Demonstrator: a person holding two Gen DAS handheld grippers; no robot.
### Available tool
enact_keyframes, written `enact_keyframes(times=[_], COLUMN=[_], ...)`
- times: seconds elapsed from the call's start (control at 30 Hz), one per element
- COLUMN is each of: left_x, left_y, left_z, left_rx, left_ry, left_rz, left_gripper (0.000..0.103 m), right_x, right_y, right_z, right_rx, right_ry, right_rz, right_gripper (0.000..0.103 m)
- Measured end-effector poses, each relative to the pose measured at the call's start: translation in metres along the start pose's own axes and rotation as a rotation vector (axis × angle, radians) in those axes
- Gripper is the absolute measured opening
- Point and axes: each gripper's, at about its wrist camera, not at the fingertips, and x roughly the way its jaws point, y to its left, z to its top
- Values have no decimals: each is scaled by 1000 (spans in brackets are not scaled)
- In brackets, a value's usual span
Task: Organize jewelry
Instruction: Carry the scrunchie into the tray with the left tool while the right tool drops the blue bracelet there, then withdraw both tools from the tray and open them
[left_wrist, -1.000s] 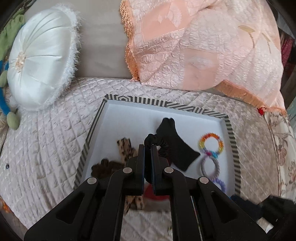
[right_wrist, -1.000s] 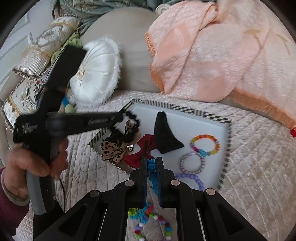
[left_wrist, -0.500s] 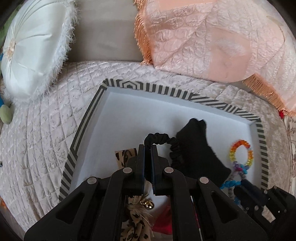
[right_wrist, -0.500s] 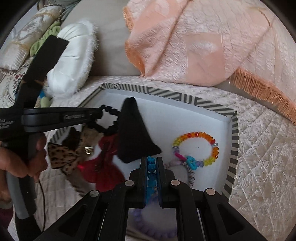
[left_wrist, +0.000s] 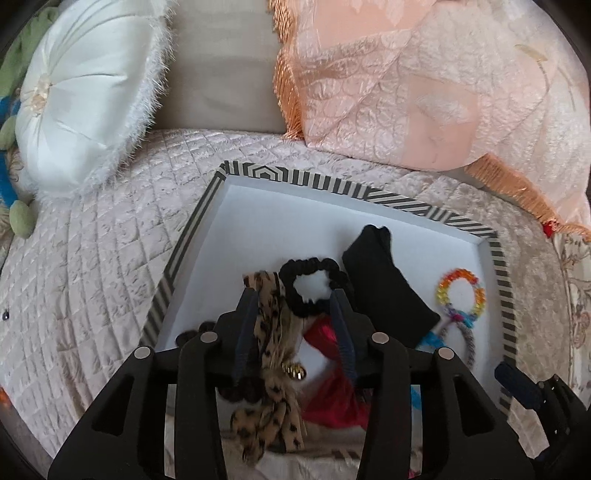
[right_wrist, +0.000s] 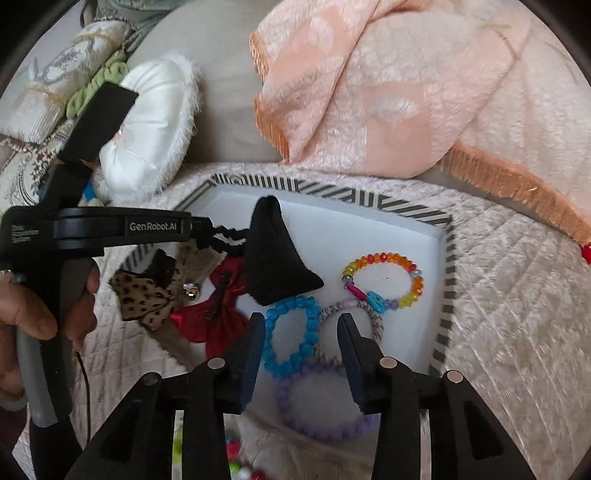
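A black scrunchie is lying flat in the striped-rimmed white tray, touching a leopard-print bow; a blue bead bracelet is resting beside a rainbow bracelet.

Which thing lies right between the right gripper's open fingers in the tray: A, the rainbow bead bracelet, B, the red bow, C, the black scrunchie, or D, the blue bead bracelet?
D: in the right wrist view the blue bead bracelet lies flat on the tray between the spread fingers of the right gripper, free of both, while the rainbow bead bracelet sits farther back.
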Motion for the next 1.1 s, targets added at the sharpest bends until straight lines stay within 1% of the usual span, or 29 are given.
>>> enact_keyframes(times=[0.13, 0.37, 0.43, 0.5, 0.53, 0.8, 1.1], left_x=[-27, -69, -80, -93, -99, -136, -163], left_y=[0, 1, 1, 2, 3, 6, 6], left_z=[-17, -60, -72, -86, -92, -130, -160], left_rx=[13, 36, 45, 46, 45, 68, 78], left_ry=[-38, -84, -105, -129, -139, -199, -229], left_rz=[4, 18, 24, 29, 30, 48, 44], left_gripper=[41, 41, 41, 41, 41, 41, 41], right_x=[-28, -61, -73, -84, -89, -127, -152], right_y=[6, 25, 30, 35, 37, 51, 65], right_z=[-13, -37, -43, -48, -50, -61, -74], right_rx=[39, 79, 90, 98, 102, 115, 118], right_ry=[-36, -61, -74, -85, -94, -139, -158], right_rz=[-19, -45, -52, -62, -63, -74, -76], right_gripper=[41, 43, 47, 58, 59, 59, 60])
